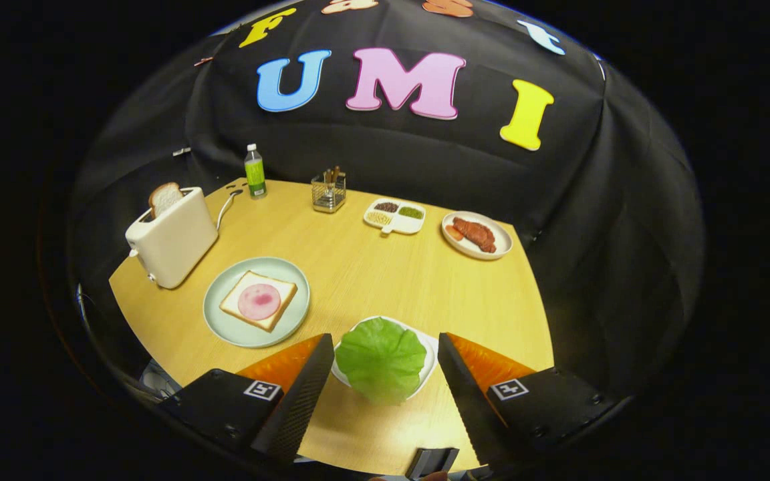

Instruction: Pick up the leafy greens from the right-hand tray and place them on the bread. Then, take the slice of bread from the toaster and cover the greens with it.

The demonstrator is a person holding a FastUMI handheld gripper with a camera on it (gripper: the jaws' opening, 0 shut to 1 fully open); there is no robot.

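A green leaf [381, 358] lies on a small white tray [430, 347] at the near edge of the wooden table. My gripper [383, 394] is open, its two fingers standing on either side of the leaf and tray, apart from both. To the left, beyond the left finger, a slice of bread topped with a round of ham [259, 300] rests on a pale green plate [218, 319]. Farther left stands a white toaster [172, 243] with a slice of bread [165, 198] sticking up from its slot.
At the back of the table [371, 274] are a green bottle [254, 172], a wire holder with utensils [329, 190], a divided white dish of grains [395, 215] and a plate with meat [476, 234]. The toaster's cord [226, 204] trails toward the bottle.
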